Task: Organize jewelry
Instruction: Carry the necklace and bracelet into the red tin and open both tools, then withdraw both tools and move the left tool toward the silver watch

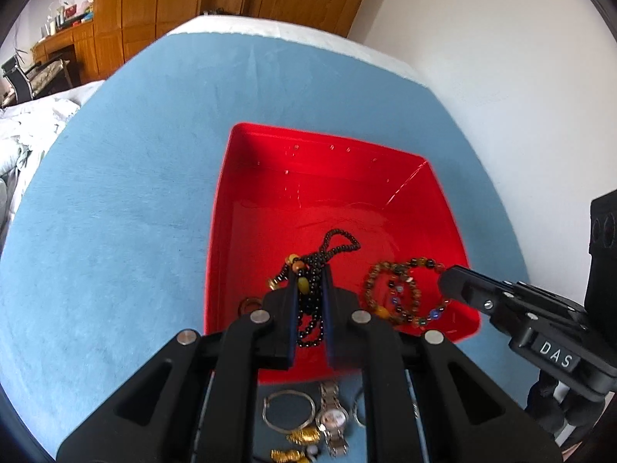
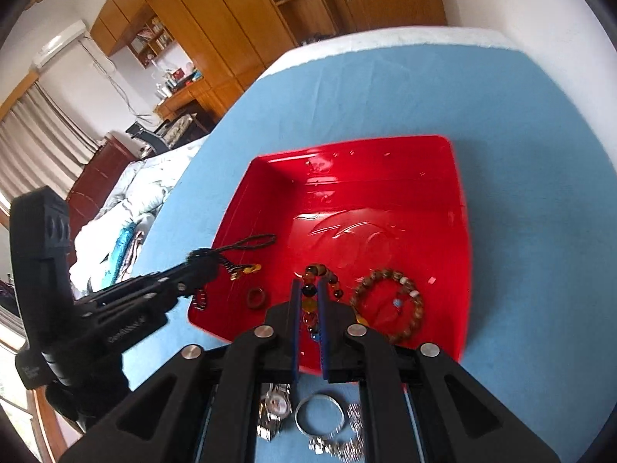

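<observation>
Nearest the lens, left gripper [image 1: 310, 289] clamped on a black beaded necklace [image 1: 314, 270], strands bunched between the pads, a loop and amber beads spilling out over the near part of the red tray [image 1: 327, 177]. Right gripper [image 2: 308, 301] likewise closed, pinching a multicoloured bead bracelet [image 2: 312, 297] above the tray's near edge. Inside the tray, a brown bead bracelet [image 2: 389, 301] lying flat just right of those fingers, a small brown ring [image 2: 256, 297] to their left. On the blue cloth [image 1: 135, 173] short of the tray, beneath the grippers: wristwatch [image 1: 331, 420], silver bangle [image 1: 287, 411], gold pieces [image 1: 304, 434], a silver chain [image 2: 347, 440].
</observation>
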Tool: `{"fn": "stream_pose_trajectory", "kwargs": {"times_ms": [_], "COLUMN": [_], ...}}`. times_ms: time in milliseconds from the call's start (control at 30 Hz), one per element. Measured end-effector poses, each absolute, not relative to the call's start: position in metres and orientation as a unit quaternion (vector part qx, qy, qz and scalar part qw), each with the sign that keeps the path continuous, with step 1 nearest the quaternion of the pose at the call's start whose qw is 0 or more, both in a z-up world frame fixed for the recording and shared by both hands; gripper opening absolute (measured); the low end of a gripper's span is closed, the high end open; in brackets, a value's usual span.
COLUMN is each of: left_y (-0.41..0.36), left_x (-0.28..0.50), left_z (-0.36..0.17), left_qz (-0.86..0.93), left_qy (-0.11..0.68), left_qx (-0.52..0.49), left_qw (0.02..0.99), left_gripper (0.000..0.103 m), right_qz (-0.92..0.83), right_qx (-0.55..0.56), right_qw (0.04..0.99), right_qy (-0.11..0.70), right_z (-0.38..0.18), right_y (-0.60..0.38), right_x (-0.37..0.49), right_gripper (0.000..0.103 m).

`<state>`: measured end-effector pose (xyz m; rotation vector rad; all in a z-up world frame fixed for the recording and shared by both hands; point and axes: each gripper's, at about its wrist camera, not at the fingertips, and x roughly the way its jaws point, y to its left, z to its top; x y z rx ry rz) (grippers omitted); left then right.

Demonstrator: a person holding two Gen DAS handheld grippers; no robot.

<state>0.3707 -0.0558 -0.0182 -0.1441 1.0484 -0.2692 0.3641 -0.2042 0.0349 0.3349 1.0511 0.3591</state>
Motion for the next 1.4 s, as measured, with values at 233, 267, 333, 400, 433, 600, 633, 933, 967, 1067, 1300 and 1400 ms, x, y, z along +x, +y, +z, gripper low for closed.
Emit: {"fn": "stream_pose_trajectory", "kwargs": {"times_ms": [233, 267, 333, 400, 433, 600, 633, 933, 967, 1067, 1300, 1400], "left_y": [-0.060, -0.059, -0.057, -0.055, -0.054, -0.043, -0.042, -0.025, -0.024, -0.026, -0.038, -0.041], "left_x": [0.392, 0.392, 0.390, 0.380, 0.378, 0.340, 0.333, 0.281, 0.277, 0.266, 0.251, 0.250], "left_z": [-0.039, -0.039, -0.037, -0.031, -0.029, -0.010, -0.007, -0.011, -0.013, -0.025, -0.055, -0.062], "left_qz": [-0.114, -0.115, -0.117, -0.120, -0.122, -0.115, -0.113, -0.113, -0.111, -0.113, -0.121, -0.127], "left_qy": [0.526, 0.527, 0.525, 0.520, 0.517, 0.496, 0.493, 0.496, 0.497, 0.514, 0.551, 0.558], "left_qx": [-0.063, -0.065, -0.063, -0.062, -0.062, -0.043, -0.038, -0.025, -0.023, -0.022, -0.013, -0.009], "left_qw": [0.840, 0.840, 0.841, 0.844, 0.845, 0.860, 0.862, 0.861, 0.860, 0.850, 0.825, 0.820], "left_gripper": [0.012, 0.012, 0.012, 0.012, 0.012, 0.024, 0.029, 0.034, 0.034, 0.034, 0.032, 0.032], "right_qz": [0.126, 0.125, 0.127, 0.129, 0.129, 0.135, 0.136, 0.144, 0.144, 0.147, 0.149, 0.151], "right_qx": [0.145, 0.146, 0.151, 0.154, 0.155, 0.154, 0.150, 0.149, 0.151, 0.155, 0.148, 0.146], "right_qw": [0.836, 0.838, 0.839, 0.843, 0.844, 0.849, 0.851, 0.838, 0.835, 0.830, 0.829, 0.826], "right_qy": [0.514, 0.511, 0.507, 0.500, 0.497, 0.487, 0.485, 0.505, 0.508, 0.515, 0.519, 0.524], "right_z": [0.007, 0.007, 0.008, 0.013, 0.016, 0.029, 0.031, 0.021, 0.018, 0.011, 0.003, -0.001], "right_y": [-0.218, -0.221, -0.228, -0.234, -0.237, -0.243, -0.242, -0.239, -0.237, -0.233, -0.223, -0.219], "right_x": [0.386, 0.384, 0.379, 0.370, 0.364, 0.332, 0.325, 0.277, 0.274, 0.266, 0.255, 0.252], "right_gripper": [0.015, 0.015, 0.015, 0.015, 0.015, 0.018, 0.018, 0.020, 0.020, 0.020, 0.025, 0.028]}}
